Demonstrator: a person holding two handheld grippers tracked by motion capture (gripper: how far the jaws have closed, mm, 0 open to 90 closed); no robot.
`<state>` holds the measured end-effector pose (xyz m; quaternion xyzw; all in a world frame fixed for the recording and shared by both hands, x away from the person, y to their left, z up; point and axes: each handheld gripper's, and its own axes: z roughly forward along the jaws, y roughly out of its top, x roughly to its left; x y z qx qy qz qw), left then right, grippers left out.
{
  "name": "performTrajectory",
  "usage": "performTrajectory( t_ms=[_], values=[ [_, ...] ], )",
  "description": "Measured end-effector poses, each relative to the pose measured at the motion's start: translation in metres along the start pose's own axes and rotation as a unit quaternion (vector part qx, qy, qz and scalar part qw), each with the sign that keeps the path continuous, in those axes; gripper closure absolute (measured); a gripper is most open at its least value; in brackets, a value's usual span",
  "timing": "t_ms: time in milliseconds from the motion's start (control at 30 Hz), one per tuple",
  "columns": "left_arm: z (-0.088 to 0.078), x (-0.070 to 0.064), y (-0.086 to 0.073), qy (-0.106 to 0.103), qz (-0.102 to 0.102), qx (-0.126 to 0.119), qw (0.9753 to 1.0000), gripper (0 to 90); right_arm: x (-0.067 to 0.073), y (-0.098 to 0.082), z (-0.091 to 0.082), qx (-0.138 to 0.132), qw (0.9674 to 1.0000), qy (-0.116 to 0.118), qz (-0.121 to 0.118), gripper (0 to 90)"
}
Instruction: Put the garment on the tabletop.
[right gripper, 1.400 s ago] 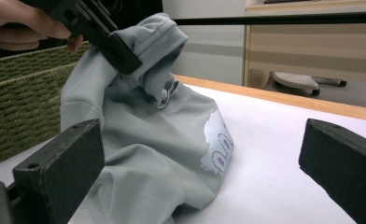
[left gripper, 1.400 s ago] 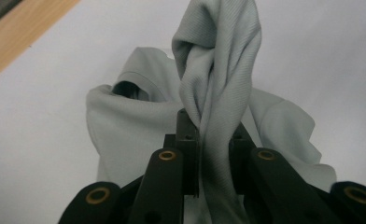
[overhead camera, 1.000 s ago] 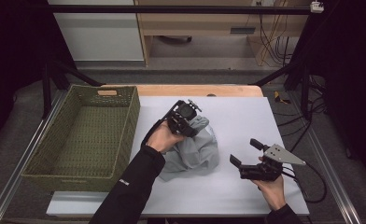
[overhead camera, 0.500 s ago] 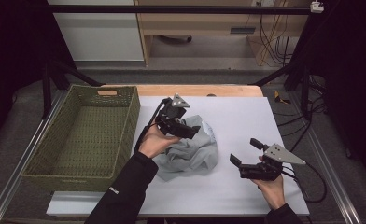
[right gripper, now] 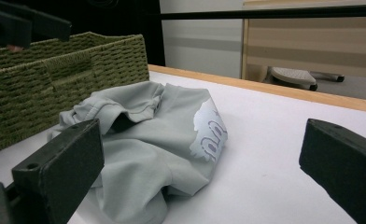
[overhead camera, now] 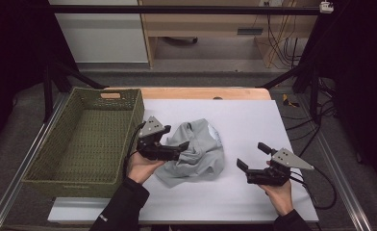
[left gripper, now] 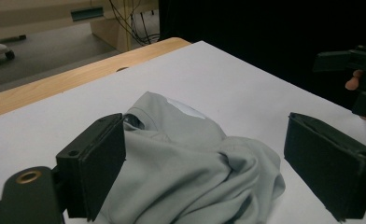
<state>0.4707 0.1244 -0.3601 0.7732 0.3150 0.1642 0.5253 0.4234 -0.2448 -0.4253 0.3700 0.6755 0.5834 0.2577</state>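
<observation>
On white table (overhead camera: pixel 254 130), crumpled grey shirt (overhead camera: pixel 198 154)

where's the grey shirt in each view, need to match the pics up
High view: the grey shirt lies crumpled mid-table, right of the green basket.
Left gripper view: lower centre, between that gripper's jaws.
Right gripper view: left of centre, its white print facing right.
Shared landmark: the table's wooden edge beyond the shirt.
</observation>
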Motion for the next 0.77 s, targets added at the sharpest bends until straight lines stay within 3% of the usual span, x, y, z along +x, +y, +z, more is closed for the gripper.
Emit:
performTrajectory(
  t_ms=[200,367,533,633,767],
  values=[
    [-0.013,-0.005,-0.023,-0.002,0.001,-0.036,0.9994,9.6,-0.001,0.001,-0.001,-0.002,1.0,0.001,-0.002,0.4],
    [-0.021,-0.008,-0.042,0.013,-0.003,-0.072,0.9973,7.4,-0.003,-0.001,-0.002,-0.001,1.0,0.001,0.006,0.4],
    [-0.024,-0.003,-0.061,0.023,-0.009,-0.073,0.997,5.4,-0.004,-0.002,-0.003,-0.003,1.0,0.001,0.005,0.4],
    [-0.028,0.0,-0.07,0.026,-0.026,-0.077,0.9964,4.9,-0.004,-0.002,-0.003,-0.003,1.0,0.0,0.006,0.4],
    [-0.032,0.002,-0.077,0.033,-0.025,-0.084,0.9956,4.7,-0.004,-0.002,-0.004,-0.001,1.0,-0.002,0.009,0.4]
  ],
)
